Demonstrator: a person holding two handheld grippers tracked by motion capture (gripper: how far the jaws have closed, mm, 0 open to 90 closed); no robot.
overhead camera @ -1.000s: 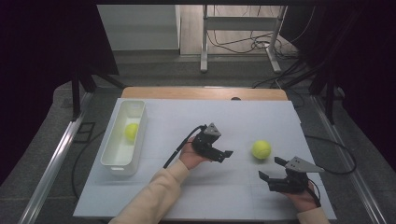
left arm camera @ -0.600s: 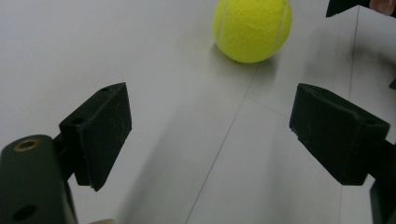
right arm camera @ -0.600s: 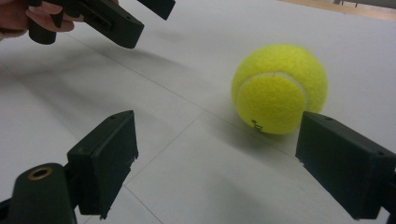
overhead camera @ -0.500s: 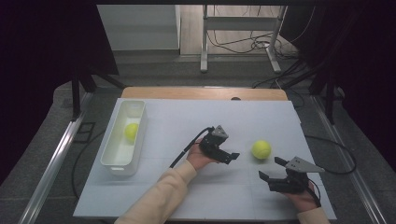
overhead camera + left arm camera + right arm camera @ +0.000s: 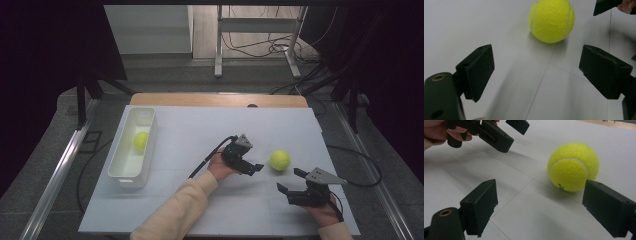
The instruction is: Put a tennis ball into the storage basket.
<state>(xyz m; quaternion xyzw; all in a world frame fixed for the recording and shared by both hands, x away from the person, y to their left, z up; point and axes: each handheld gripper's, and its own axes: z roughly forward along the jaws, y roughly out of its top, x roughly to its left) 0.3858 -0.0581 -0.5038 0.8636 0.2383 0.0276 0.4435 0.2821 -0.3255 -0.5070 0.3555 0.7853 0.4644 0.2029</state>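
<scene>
At frame centre, my left gripper (image 5: 254,167) nears the tennis ball (image 5: 280,160), jaws spread and empty. Next I must straddle it; right gripper (image 5: 291,181) waits lower right, jaws spread.

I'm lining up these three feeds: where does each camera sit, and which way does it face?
High view: above the person's side, looking forward and down at the table; forearms, left gripper, right gripper.
Left gripper view: rides the left gripper, looking along its open jaws at the ball.
Right gripper view: rides the right gripper; open jaws.
Shared: the ball on the table and the left gripper.
</scene>
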